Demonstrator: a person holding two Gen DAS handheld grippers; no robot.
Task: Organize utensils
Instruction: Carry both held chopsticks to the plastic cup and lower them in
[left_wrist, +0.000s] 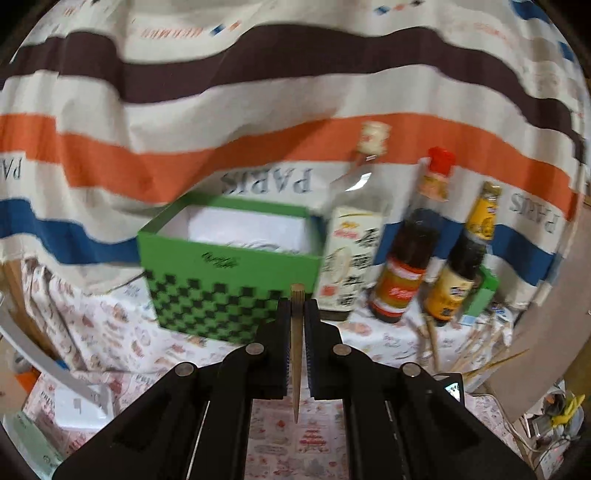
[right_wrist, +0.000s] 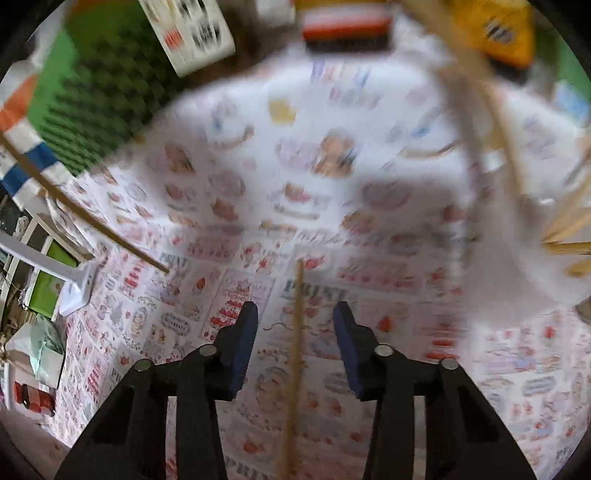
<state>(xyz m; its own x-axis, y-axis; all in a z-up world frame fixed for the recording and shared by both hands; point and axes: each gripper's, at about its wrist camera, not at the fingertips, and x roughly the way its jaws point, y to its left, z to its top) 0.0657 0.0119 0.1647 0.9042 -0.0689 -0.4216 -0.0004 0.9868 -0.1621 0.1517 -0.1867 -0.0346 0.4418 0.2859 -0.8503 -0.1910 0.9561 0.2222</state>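
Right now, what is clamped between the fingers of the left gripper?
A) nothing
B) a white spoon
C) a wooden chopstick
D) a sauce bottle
C: in the left wrist view the left gripper is closed on a thin wooden chopstick in front of the green box.

Between the left jaws, a matt wooden chopstick (left_wrist: 296, 354). Beyond them, a smooth green cardboard box (left_wrist: 221, 280) and glossy glass sauce bottles (left_wrist: 406, 258). Under the right jaws, printed cloth tablecloth (right_wrist: 332, 184).
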